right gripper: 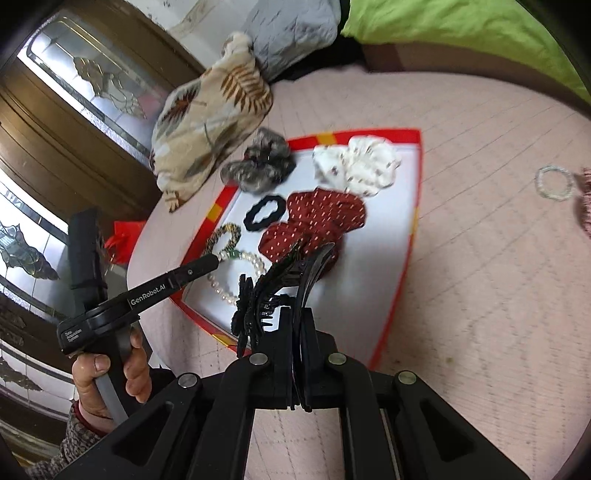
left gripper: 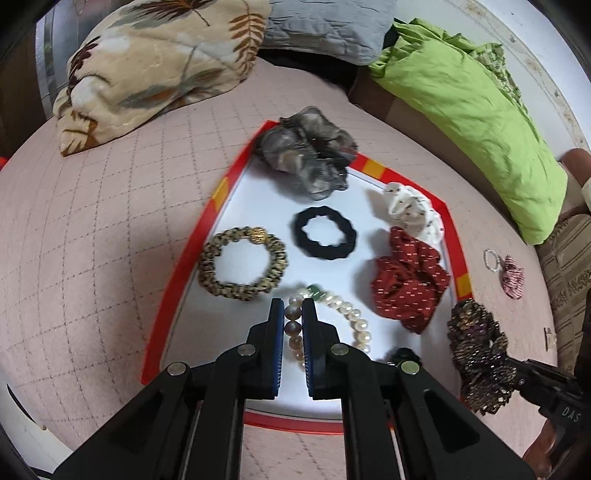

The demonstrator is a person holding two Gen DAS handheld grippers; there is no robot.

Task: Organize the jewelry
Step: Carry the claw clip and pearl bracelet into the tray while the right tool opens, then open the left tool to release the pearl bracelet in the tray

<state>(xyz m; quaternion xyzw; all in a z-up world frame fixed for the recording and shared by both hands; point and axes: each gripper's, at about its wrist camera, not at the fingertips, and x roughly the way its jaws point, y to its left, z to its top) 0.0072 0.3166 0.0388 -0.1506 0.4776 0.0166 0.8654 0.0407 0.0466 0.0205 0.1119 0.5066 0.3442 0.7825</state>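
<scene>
**Both claws over the tray, each pinching an item**

Left claw (left gripper: 293,314) tilts steeply down, pinching the pearl bracelet (left gripper: 332,317) on the red-rimmed tray (left gripper: 177,280). Right claw (right gripper: 293,314) slants down, clamped on a black hair clip (right gripper: 284,280), whose long axis points away toward the tray

You worked in a home bedroom. The surface before you was a bed spread with a pink quilted cover (left gripper: 110,221); at its head lay a leaf-print plush pillow (left gripper: 155,62), a grey quilted pillow (left gripper: 328,26) and a crumpled green sheet (left gripper: 472,110). Beside the bed stood wooden doors with etched glass panels (right gripper: 96,74). A red-rimmed tray (left gripper: 177,280) lay on the cover.
</scene>
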